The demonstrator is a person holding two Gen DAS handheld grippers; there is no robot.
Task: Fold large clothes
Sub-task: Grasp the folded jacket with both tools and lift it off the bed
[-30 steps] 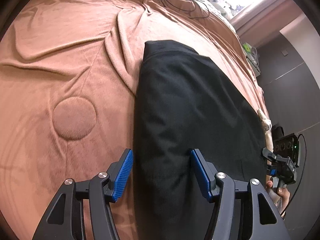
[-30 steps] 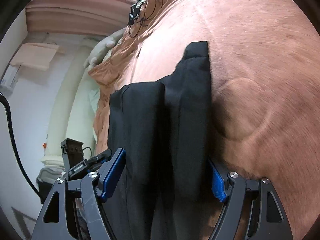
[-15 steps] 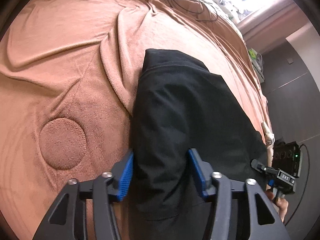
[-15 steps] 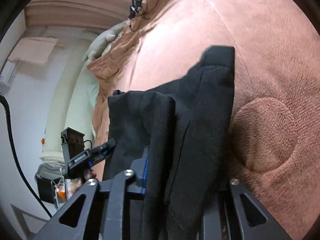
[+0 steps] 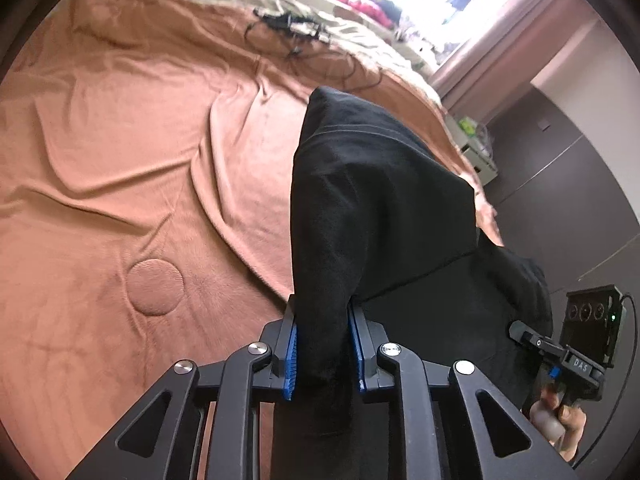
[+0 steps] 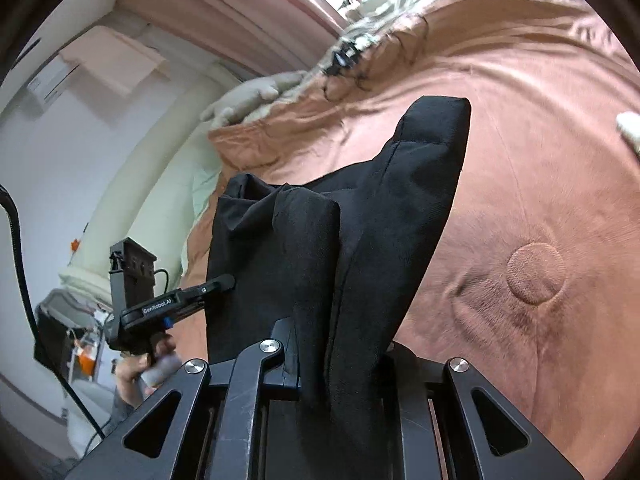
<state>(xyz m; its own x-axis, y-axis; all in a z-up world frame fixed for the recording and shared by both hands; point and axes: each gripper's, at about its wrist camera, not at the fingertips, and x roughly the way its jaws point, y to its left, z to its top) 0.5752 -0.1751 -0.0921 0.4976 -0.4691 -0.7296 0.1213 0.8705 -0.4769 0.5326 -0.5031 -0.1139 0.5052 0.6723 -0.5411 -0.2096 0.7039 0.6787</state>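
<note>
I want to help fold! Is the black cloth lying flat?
No. Both grippers, left gripper and right gripper, pinch the black cloth lifted, bunched.

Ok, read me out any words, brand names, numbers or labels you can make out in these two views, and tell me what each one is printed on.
"GenRobot.AI": white lettering on the side of the left gripper, seen from the right wrist view.
"DAS": on the body of the right gripper, seen from the left wrist view.
Nothing readable on the black garment or the brown blanket.
</note>
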